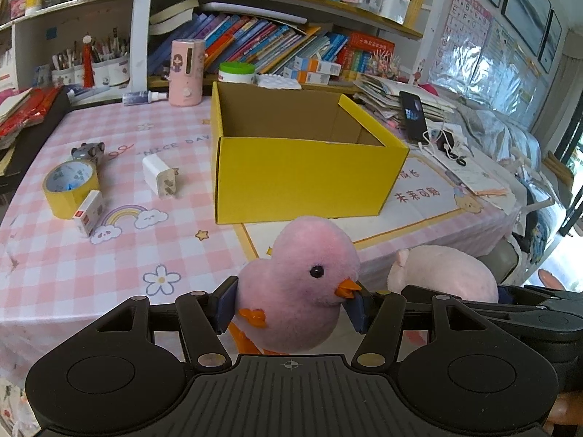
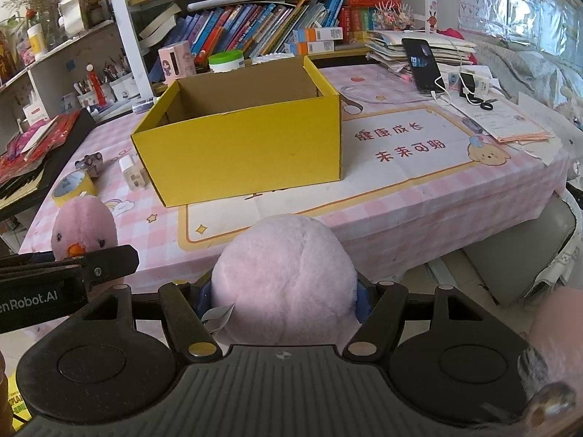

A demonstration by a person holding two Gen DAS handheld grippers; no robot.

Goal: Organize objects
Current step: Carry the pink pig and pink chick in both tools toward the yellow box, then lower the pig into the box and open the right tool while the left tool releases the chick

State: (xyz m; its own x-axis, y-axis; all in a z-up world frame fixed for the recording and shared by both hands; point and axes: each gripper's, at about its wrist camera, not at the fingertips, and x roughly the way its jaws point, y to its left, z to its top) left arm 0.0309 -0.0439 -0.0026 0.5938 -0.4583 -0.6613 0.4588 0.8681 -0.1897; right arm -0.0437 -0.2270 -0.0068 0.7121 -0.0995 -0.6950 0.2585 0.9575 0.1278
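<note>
Tongs on the left [image 1: 291, 306] are clamped on a pink plush chick with an orange beak [image 1: 298, 287], held above the near edge of the pink checked counter [image 1: 109, 255]. Tongs on the right [image 2: 288, 298] are clamped on a rounder pale pink plush toy [image 2: 284, 276]. An open yellow cardboard box [image 1: 306, 178] is seen beyond both, empty as far as visible.

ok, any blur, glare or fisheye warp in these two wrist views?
Left wrist: sharp, held pink chick plush crisp; shelves bow, window corner overexposed. Right wrist: yellow box sharp, straight edges bend; blurred pink sleeve at lower right.
</note>
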